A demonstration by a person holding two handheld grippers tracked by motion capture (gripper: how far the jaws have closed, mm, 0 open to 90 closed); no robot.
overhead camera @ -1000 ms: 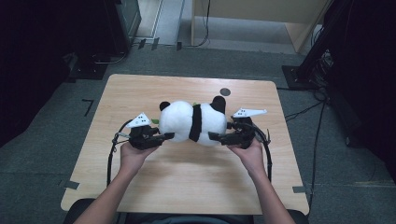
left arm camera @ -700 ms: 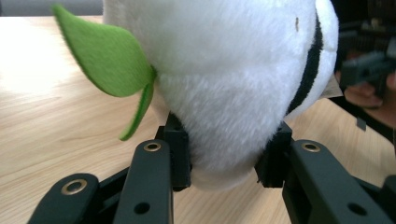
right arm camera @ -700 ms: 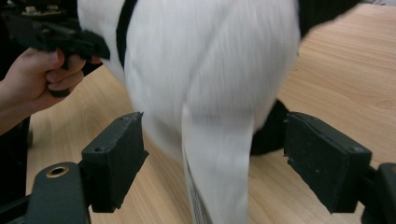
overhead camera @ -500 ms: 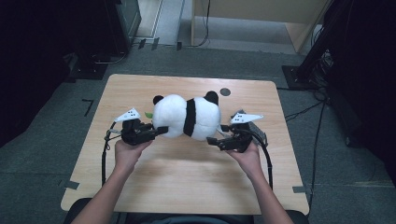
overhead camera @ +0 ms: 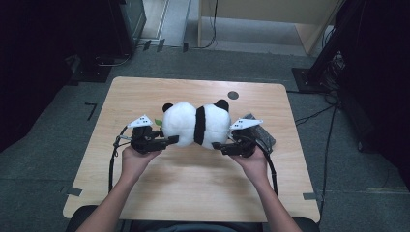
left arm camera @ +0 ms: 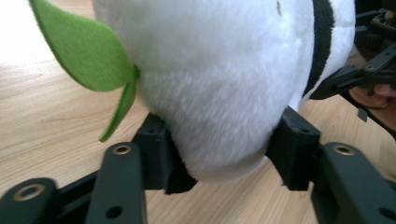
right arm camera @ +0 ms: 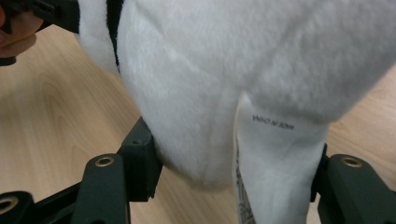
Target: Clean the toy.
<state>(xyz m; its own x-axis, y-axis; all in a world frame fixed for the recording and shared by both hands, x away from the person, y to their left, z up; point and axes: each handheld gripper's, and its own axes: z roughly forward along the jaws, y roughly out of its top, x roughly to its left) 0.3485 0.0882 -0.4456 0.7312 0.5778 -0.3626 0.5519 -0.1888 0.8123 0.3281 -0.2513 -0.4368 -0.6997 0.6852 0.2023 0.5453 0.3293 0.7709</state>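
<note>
A black-and-white panda plush [overhead camera: 196, 124] lies across the middle of the wooden table [overhead camera: 193, 193], with one gripper at each end. My left gripper [overhead camera: 174, 140] has just been opening. The plush's white bulge [left arm camera: 210, 84] still fills the gap of the left gripper [left arm camera: 224, 154] and touches both pads. A green felt leaf [left arm camera: 88, 56] hangs beside it. My right gripper [overhead camera: 216, 145] has just been closing on the other end. There, my right gripper [right arm camera: 231, 168] has white fur [right arm camera: 233, 70] against one pad and the sewn label [right arm camera: 275, 158] against the other.
A dark round mark [overhead camera: 233, 95] sits on the table behind the plush. A dark grey object [overhead camera: 263, 133] lies just right of the right hand. Tape marks the table's near corners. Black stands and cables crowd the floor around the table.
The plush and both grippers have shifted a little to the left. The right gripper has edged in toward the plush.
</note>
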